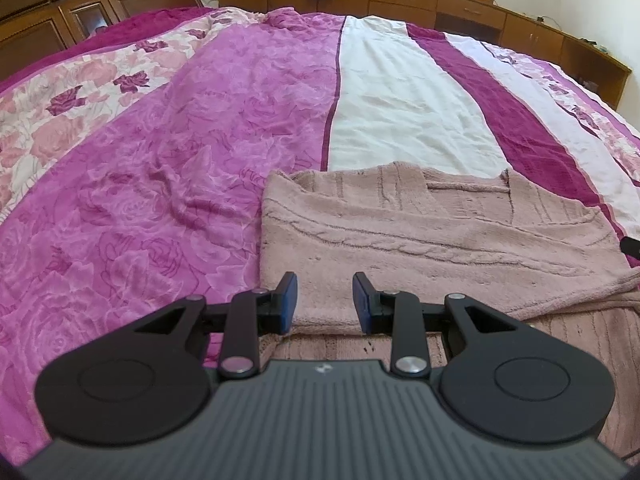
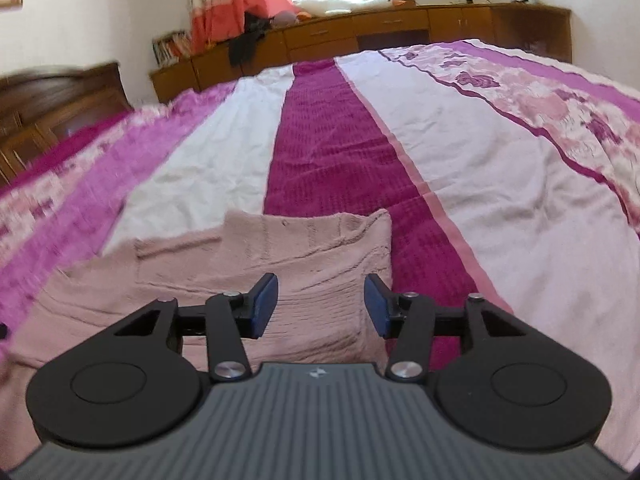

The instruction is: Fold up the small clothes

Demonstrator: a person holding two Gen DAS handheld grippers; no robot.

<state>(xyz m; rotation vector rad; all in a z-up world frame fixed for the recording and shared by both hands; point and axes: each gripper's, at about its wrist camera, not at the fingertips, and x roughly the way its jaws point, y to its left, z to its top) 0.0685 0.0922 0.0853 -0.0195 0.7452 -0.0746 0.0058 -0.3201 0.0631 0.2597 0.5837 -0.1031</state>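
On the bed [image 1: 224,128], pink knit sweater [image 1: 420,232] lies partly folded. Left gripper [image 1: 325,302] and right gripper [image 2: 321,306] hover, jaws parted, empty. Advice: pinch near corners together, lift evenly, fold forward.

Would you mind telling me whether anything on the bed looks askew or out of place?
Nothing is damaged or spilled. The pink knitted garment lies partly folded, its top layer set at a slant over the layer beneath. The purple bedspread is rumpled beside it. Both the left gripper and right gripper are open and hold nothing.
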